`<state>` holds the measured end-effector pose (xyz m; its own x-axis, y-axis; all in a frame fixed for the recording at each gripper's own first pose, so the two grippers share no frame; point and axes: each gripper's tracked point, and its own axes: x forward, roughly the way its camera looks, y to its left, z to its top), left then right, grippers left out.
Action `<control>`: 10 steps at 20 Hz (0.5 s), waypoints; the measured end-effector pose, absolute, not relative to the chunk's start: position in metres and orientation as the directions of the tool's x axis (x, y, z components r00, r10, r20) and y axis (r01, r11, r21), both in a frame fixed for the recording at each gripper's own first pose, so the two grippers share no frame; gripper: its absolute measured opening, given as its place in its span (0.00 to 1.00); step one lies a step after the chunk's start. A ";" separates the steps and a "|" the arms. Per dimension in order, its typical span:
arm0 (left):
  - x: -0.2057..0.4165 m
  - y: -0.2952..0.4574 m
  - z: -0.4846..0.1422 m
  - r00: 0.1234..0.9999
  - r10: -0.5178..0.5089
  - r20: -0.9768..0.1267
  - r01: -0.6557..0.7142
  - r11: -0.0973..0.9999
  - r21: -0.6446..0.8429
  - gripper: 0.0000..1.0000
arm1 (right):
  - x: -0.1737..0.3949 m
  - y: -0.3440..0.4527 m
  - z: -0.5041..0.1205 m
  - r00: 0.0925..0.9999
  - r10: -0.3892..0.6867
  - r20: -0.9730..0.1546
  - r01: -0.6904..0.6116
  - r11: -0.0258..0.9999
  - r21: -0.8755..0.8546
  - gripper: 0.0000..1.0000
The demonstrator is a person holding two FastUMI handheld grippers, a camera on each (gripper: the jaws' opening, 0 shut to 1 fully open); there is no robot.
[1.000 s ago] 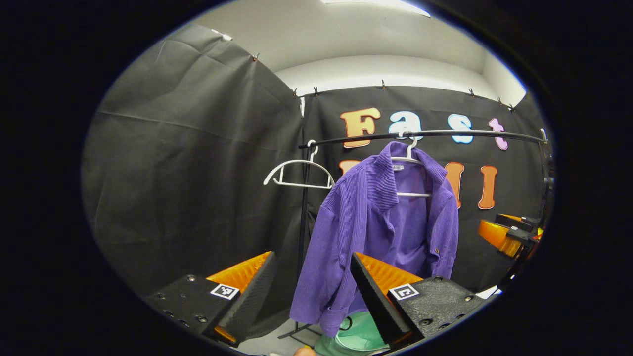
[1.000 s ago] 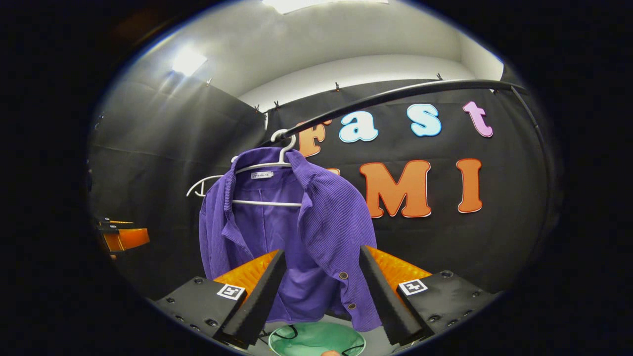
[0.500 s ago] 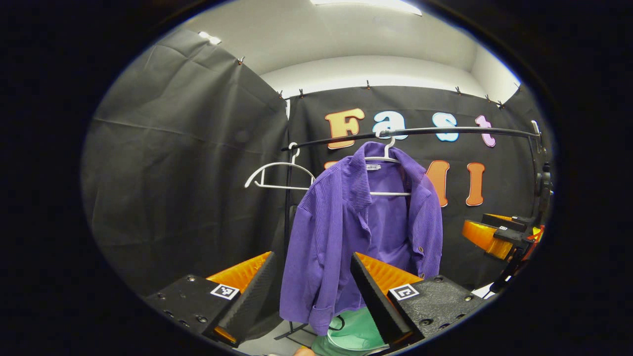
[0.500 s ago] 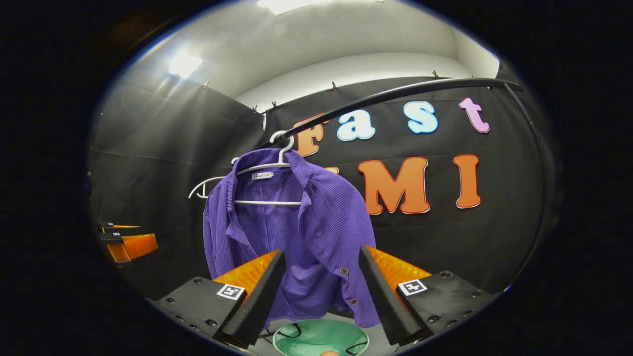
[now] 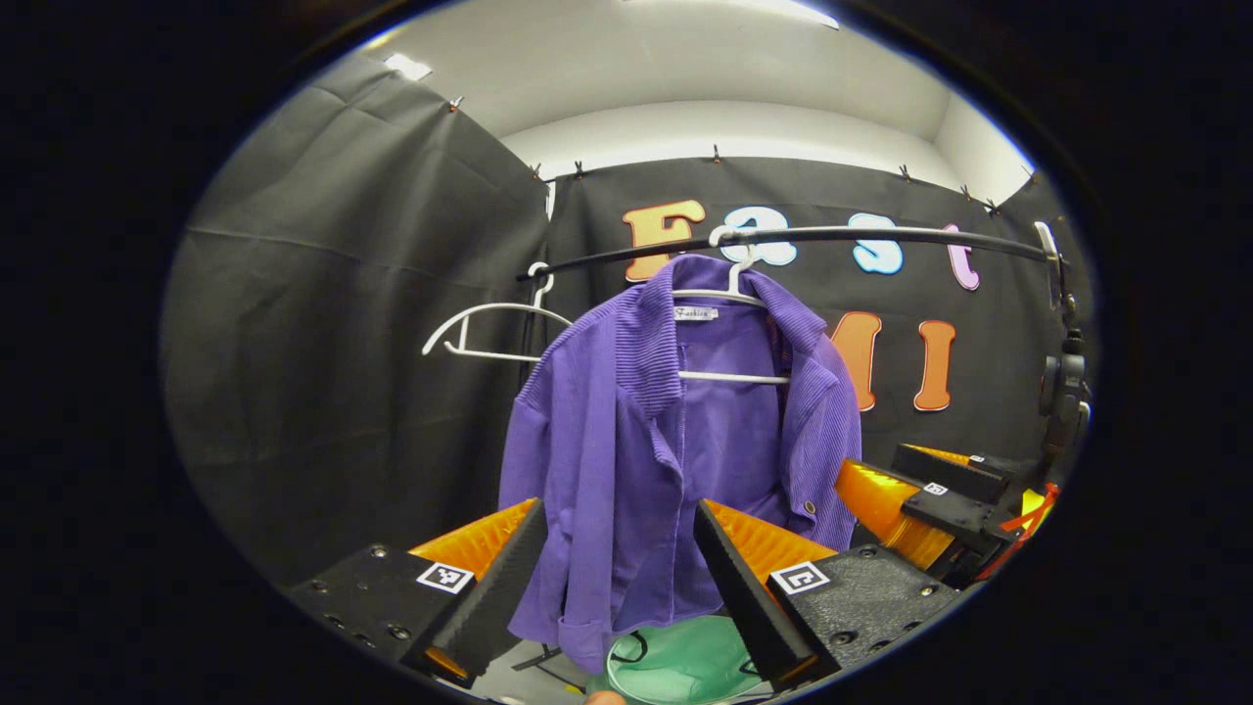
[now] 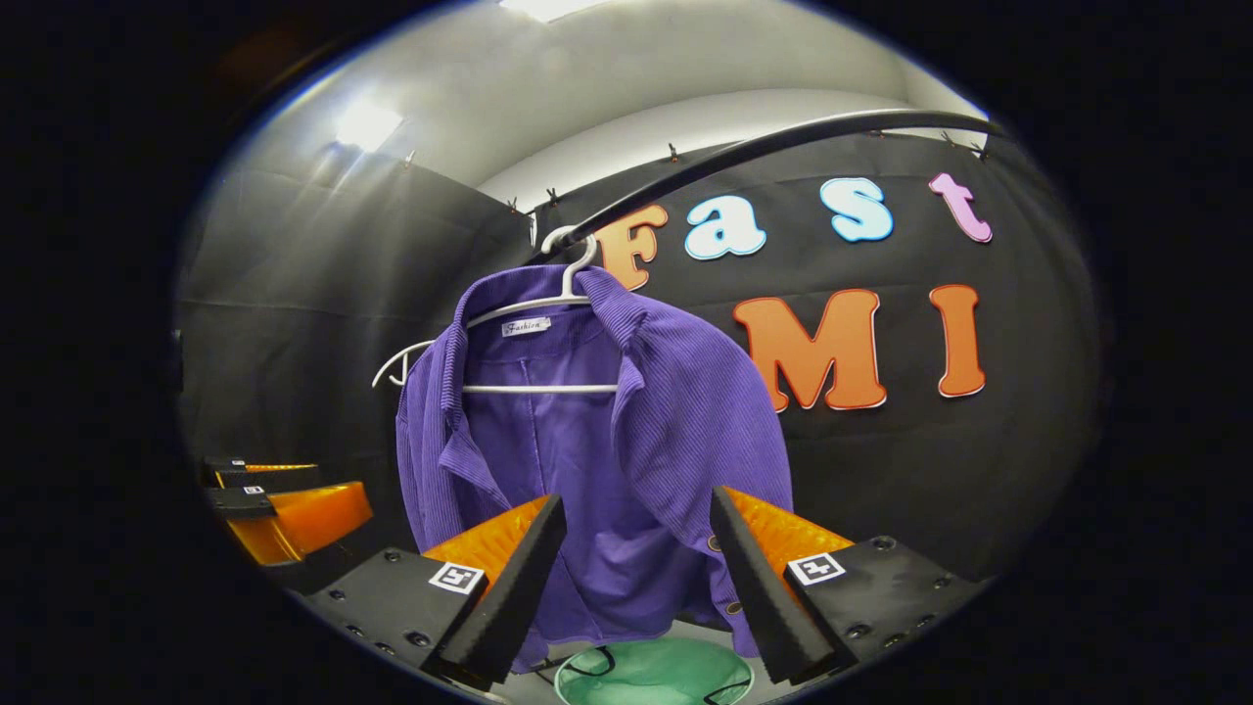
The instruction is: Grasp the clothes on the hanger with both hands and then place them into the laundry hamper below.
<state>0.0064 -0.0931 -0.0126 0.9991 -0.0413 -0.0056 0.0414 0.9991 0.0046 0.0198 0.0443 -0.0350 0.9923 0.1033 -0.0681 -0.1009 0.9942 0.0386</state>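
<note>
you are closing in on the purple jacket (image 5: 675, 460): it is looming larger than a second ago, and the right gripper (image 5: 905, 494) is now sitting just beside its hem, so the grasp is becoming imminent. the left gripper (image 5: 612, 578) and right gripper (image 6: 636, 578) are both holding their fingers spread, grasping nothing. the jacket is hanging from a white hanger (image 5: 729, 294) on the rail (image 5: 881, 235), directly above the green hamper (image 6: 651, 676). you are counting one jacket, two hangers including a bare one (image 5: 480, 328), one hamper, two grippers.
</note>
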 end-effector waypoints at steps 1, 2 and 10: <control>0.016 -0.095 -0.013 0.999 -0.035 -0.005 0.035 0.999 0.012 0.95 | 0.027 0.042 -0.035 0.993 0.098 -0.061 -0.096 0.995 0.035 0.97; 0.025 -0.098 -0.014 1.000 -0.029 -0.007 0.029 0.999 0.019 0.95 | 0.035 0.041 -0.033 0.994 0.094 -0.050 -0.092 0.995 0.026 0.97; 0.096 -0.105 -0.026 0.999 0.017 -0.035 -0.016 1.000 0.013 0.95 | 0.088 0.053 -0.045 0.992 0.113 -0.060 -0.115 0.993 -0.024 0.89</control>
<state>0.0958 -0.1050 -0.0260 0.9992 0.0168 -0.0351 -0.0164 0.9998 0.0126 0.0880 0.0528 -0.0451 0.9918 0.1130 -0.0604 -0.1146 0.9931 -0.0235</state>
